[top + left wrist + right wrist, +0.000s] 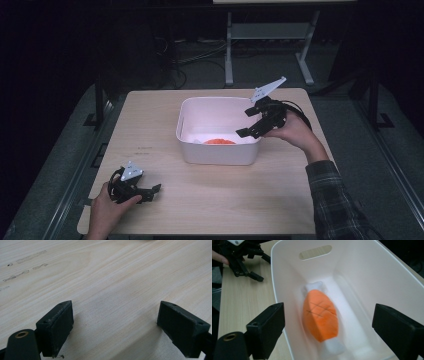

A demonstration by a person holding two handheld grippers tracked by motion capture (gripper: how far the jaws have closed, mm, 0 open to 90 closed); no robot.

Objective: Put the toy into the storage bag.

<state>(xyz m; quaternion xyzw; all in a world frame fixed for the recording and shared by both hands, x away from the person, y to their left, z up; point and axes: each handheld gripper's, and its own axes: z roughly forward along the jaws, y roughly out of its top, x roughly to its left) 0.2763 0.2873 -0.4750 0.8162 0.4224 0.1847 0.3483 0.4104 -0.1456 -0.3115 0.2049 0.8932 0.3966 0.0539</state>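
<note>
**Orange piece lies inside the bin, straight below the right tongs**

Orange, oval soft toy with a white underside [320, 318], maybe a piece of sushi, lies on the floor of the white plastic bin with a handle slot [362, 272]. In the right gripper view it sits at the centre of the frame, between the two black jaws, and its long axis runs from the upper part of the frame to the lower part. The right tongs [253, 123] hover over the right rim of the bin, jaws wide apart, holding nothing. I judge this hand is much nearer for a grasp. The bin walls stand close on both sides and could hinder the jaws.

The left tongs [152, 192] rest at the lower left of the pale wooden counter [225, 200], also wide open and empty, well apart from the bin.
</note>
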